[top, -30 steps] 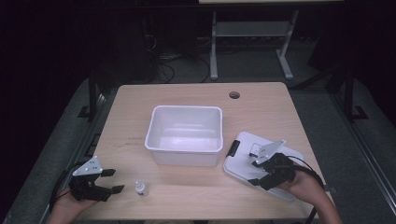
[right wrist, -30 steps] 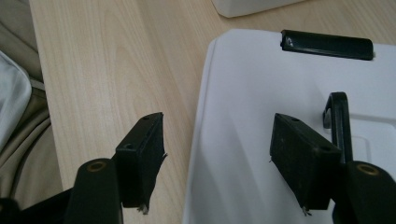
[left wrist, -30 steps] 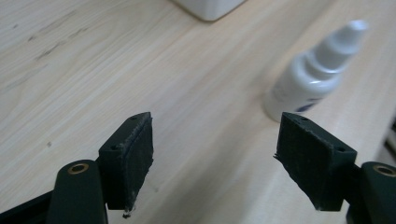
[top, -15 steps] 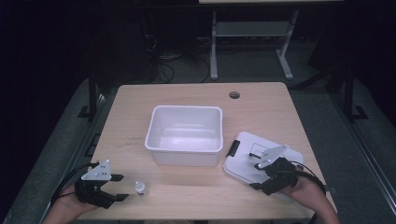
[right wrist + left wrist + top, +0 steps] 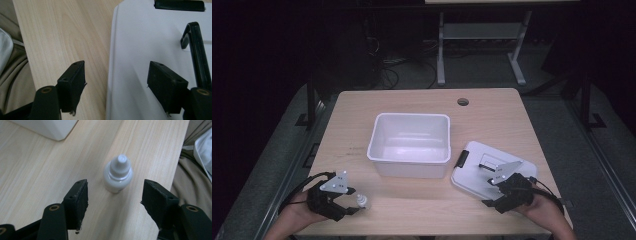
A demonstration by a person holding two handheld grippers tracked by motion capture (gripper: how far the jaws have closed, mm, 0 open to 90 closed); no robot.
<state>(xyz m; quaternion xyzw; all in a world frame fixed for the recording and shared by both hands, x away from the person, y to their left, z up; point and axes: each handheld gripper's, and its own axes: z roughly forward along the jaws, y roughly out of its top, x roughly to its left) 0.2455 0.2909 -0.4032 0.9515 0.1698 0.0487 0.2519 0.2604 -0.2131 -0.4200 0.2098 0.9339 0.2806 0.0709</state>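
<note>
High view: a wooden table [image 5: 422, 107] fills the middle of the frame, with a white tub [image 5: 411, 144] at its centre and a white lid [image 5: 477, 167] to the tub's lower right. At lower left, the left gripper [image 5: 346, 200] sits beside a small white bottle [image 5: 361, 201]. At lower right, the right gripper [image 5: 493, 196] rests at the lid's near edge.

Left gripper view: the bottle stands upright at centre, between the jaws, which have just been closing but stay clear of it.

Right gripper view: the jaws stand apart and have just been opening, straddling the lid's edge without pressing it.
</note>
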